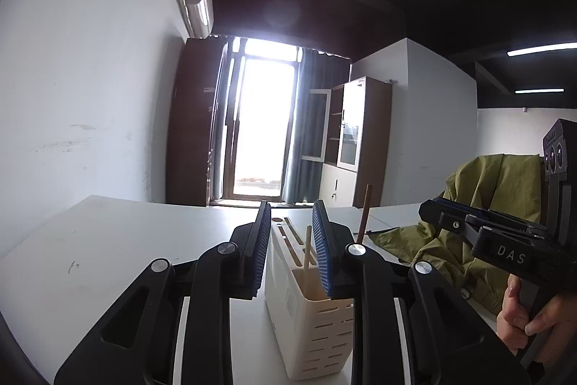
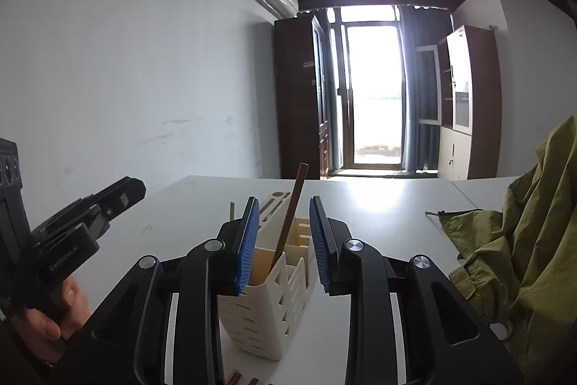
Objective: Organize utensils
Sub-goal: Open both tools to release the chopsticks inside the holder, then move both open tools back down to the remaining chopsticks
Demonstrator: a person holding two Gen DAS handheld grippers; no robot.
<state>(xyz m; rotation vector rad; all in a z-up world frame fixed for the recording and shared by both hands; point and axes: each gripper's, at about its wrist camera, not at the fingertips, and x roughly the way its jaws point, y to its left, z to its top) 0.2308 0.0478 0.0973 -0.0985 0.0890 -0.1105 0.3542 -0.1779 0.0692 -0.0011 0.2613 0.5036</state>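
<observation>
A cream slotted utensil holder (image 1: 310, 323) stands on the white table (image 1: 126, 240), right below my left gripper (image 1: 291, 233), which is open and empty. A light wooden chopstick (image 1: 307, 249) and a dark brown chopstick (image 1: 365, 215) stand upright in it. In the right wrist view the same holder (image 2: 267, 305) sits under my right gripper (image 2: 284, 230), open and empty, with the dark chopstick (image 2: 290, 215) rising between its pads. The right gripper also shows in the left wrist view (image 1: 450, 222).
An olive green jacket (image 2: 523, 240) lies heaped on the table at the right, its zipper pull (image 2: 432, 214) on the tabletop. The left gripper's body (image 2: 83, 222) is at the left. White wall left, cabinets and a bright door behind.
</observation>
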